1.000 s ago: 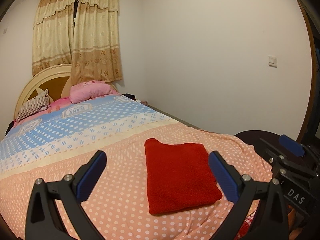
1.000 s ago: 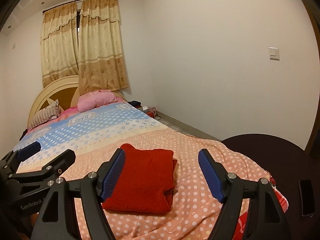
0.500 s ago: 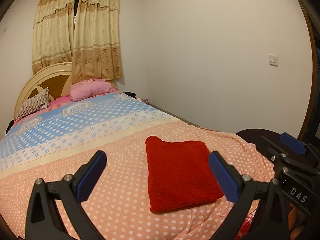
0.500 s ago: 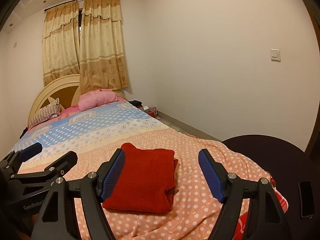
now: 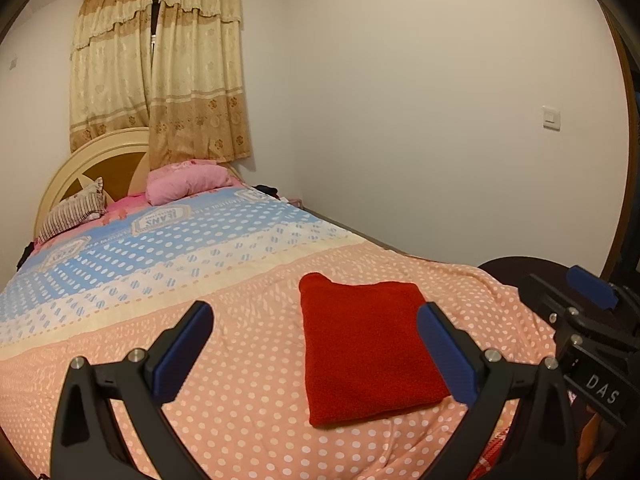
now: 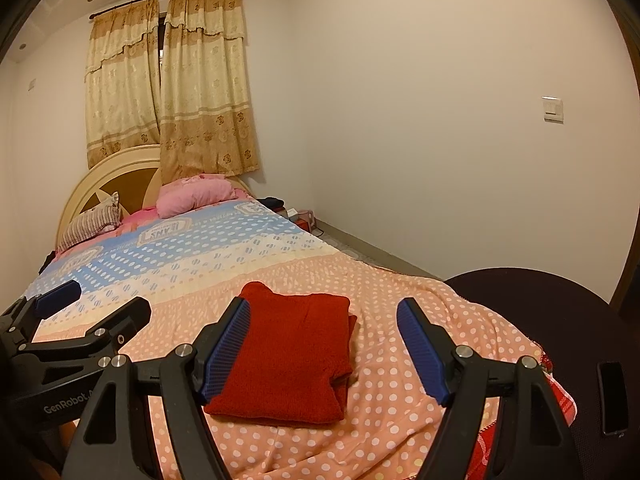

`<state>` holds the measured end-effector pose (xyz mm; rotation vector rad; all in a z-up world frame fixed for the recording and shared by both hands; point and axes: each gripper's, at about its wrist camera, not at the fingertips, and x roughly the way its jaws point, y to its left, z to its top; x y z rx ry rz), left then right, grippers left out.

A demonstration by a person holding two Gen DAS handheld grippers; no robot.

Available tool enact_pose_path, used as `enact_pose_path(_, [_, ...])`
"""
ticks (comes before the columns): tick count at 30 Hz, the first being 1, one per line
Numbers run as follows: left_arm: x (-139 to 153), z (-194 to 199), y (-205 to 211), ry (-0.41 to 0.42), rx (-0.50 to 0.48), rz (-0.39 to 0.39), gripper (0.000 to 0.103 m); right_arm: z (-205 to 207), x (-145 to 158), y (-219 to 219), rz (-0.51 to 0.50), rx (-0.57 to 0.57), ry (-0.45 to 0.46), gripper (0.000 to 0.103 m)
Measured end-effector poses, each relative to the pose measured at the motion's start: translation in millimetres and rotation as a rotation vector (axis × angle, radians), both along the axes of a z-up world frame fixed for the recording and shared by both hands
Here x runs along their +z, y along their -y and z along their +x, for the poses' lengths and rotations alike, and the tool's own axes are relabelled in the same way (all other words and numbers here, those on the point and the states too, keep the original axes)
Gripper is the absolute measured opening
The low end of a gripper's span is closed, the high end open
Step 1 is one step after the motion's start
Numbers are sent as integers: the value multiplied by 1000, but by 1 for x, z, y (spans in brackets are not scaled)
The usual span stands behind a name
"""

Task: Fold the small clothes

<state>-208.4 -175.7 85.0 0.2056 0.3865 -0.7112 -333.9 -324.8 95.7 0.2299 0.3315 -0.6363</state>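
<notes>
Two grippers hover above the foot of the bed [image 5: 248, 392], neither touching anything. Left gripper [image 5: 316, 354]: fingers wide, nothing between them. Just right of its centre line lies the red garment [image 5: 368, 344], folded into a flat rectangle on the dotted bedspread, well clear of the pillows [image 5: 188, 184] at the headboard. Right gripper [image 6: 324, 354]: fingers wide, empty; the garment [image 6: 288, 356] sits below and slightly left of its gap, layered edges showing on the right side.

Handling, as judged: a soft, light knit with a fuzzy, grippy face; it will sag if lifted by one point. Best taken at a folded edge or corner, pinching all layers together.

Surface: a padded quilt, yielding, lightly rumpled near the foot. Room: drawn curtains [image 5: 160, 72] at far left, bare wall with a switch [image 5: 551, 118] at right, a dark round chair [image 6: 560, 320] with a phone [image 6: 612, 398] on it.
</notes>
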Motion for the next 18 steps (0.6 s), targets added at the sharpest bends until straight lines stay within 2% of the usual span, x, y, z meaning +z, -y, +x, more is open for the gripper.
enact_pose_path(10, [0, 5, -1, -13, 15, 18, 103, 0, -2, 1, -1, -2, -1, 76])
enact_pose_path(18, [-4, 8, 1, 21, 62, 37, 103, -1, -6, 1, -3, -8, -7, 77])
